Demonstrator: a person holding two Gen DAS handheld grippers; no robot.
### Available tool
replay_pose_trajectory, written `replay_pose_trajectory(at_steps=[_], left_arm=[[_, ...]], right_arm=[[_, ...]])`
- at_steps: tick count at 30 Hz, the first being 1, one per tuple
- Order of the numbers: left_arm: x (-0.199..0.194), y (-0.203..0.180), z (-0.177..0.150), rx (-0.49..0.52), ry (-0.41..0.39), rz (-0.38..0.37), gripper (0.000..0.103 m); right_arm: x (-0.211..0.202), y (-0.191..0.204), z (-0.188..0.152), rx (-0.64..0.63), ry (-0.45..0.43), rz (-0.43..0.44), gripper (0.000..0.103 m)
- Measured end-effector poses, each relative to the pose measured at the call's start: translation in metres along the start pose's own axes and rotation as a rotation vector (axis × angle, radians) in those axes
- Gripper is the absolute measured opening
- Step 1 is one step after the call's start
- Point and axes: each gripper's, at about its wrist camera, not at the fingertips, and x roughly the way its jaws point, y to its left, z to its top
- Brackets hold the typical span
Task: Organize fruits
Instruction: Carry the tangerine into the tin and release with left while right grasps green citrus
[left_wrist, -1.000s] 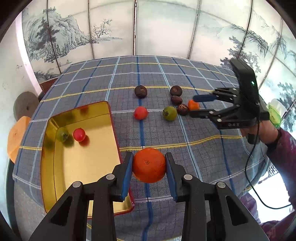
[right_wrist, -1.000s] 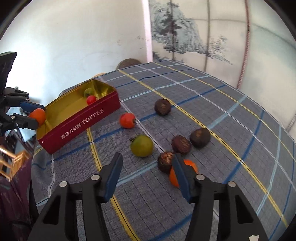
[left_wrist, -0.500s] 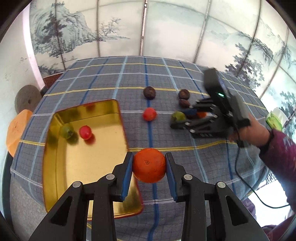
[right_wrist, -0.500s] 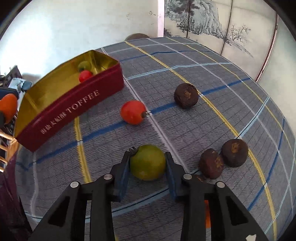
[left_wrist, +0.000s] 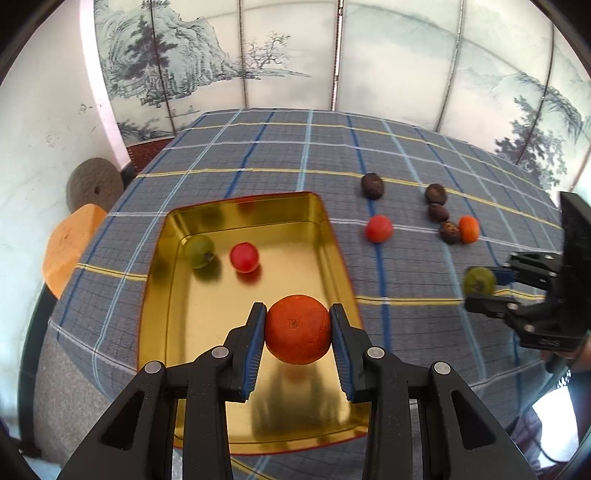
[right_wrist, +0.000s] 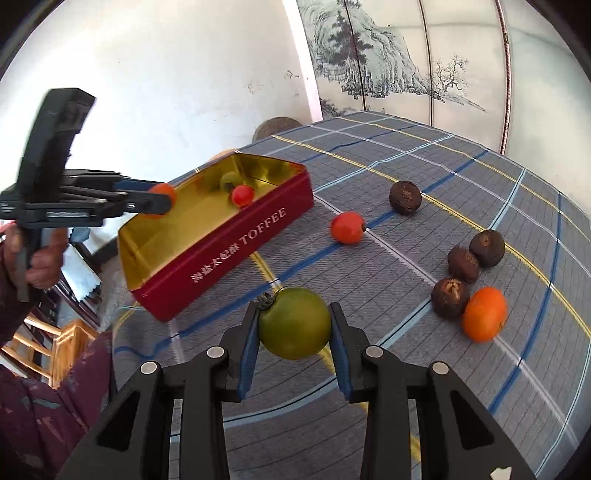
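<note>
My left gripper (left_wrist: 298, 334) is shut on an orange (left_wrist: 297, 329) and holds it above the near part of the gold-lined red toffee tin (left_wrist: 177, 325). The tin holds a green fruit (left_wrist: 199, 251) and a red fruit (left_wrist: 244, 257). My right gripper (right_wrist: 294, 329) is shut on a green fruit (right_wrist: 294, 323), lifted above the cloth right of the tin (right_wrist: 236, 243). In the left wrist view the right gripper (left_wrist: 484, 291) sits at the right with that green fruit (left_wrist: 479, 280). In the right wrist view the left gripper (right_wrist: 162, 201) holds the orange over the tin.
On the checked tablecloth (right_wrist: 480, 177) lie a red fruit (right_wrist: 347, 228), a small orange (right_wrist: 484, 314) and several dark brown fruits, one being (right_wrist: 405, 197). An orange stool (left_wrist: 70, 251) and a grey stone disc (left_wrist: 94, 182) stand beyond the table's left edge.
My left gripper has carried the orange leftward over the tin. My right gripper closed on the green fruit and lifted it off the cloth, drawing back from the other fruits.
</note>
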Motion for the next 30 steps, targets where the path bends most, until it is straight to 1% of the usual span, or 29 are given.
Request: replay_pose_trajectory(at_steps=[4, 10, 22, 30], left_arm=[[0.009, 0.006, -0.002, 0.006, 0.01, 0.043, 0.036], [0.022, 0.014, -0.005, 0.006, 0.03, 0.085, 0.036], [0.044, 0.024, -0.006, 0.004, 0.073, 0.116, 0.036], [0.051, 0.028, -0.002, 0.009, 0.072, 0.155, 0.037]], right_arm=[[-0.007, 0.006, 0.001, 0.001, -0.012, -0.005, 0.033], [-0.011, 0.006, 0.005, 0.0, -0.019, -0.006, 0.033], [-0.009, 0.012, 0.007, -0.002, -0.021, 0.002, 0.033], [-0.008, 0.017, 0.008, -0.009, -0.013, 0.0, 0.033]])
